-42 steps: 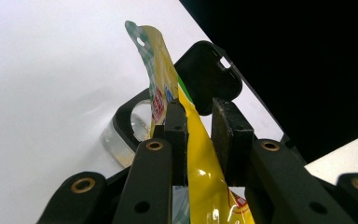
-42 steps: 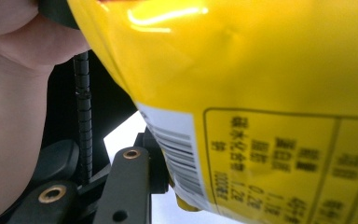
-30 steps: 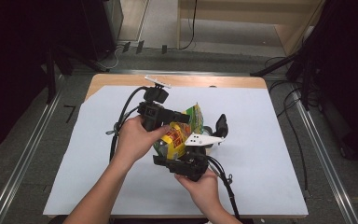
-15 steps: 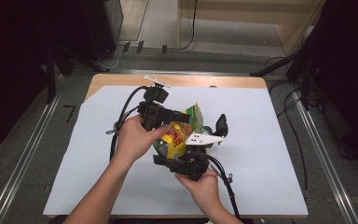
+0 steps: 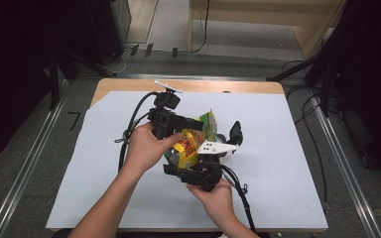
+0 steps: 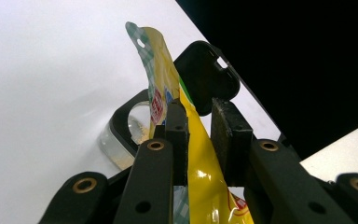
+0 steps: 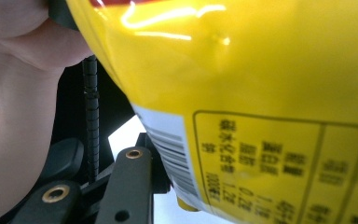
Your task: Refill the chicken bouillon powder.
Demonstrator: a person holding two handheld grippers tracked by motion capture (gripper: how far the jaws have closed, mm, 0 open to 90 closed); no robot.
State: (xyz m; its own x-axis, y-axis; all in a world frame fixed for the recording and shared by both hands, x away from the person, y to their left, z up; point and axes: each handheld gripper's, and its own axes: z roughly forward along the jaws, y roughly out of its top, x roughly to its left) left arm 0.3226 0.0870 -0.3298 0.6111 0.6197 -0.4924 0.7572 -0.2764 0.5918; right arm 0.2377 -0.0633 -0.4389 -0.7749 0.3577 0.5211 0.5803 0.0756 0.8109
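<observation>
A yellow and green snack bag [image 5: 202, 133] is held up over the white-covered table between both grippers. My left gripper [image 5: 196, 124], in the person's left hand, comes in from the left and is shut on the bag's upper part. In the left gripper view the bag [image 6: 200, 179] runs up between the two pads, and the left gripper [image 6: 198, 123] pinches it below the sealed top edge. My right gripper [image 5: 192, 159] holds the bag from below. In the right gripper view the bag [image 7: 242, 70] presses against one black finger [image 7: 133, 184]; the other finger is hidden behind it.
A clear round cup with a black rim and handle [image 6: 123, 133] lies on the white sheet just behind the bag; its black handle [image 5: 235, 131] sticks up to the right of the bag. The white sheet [image 5: 287, 168] covers the wooden table [image 5: 124, 85]. Cables trail from both grippers.
</observation>
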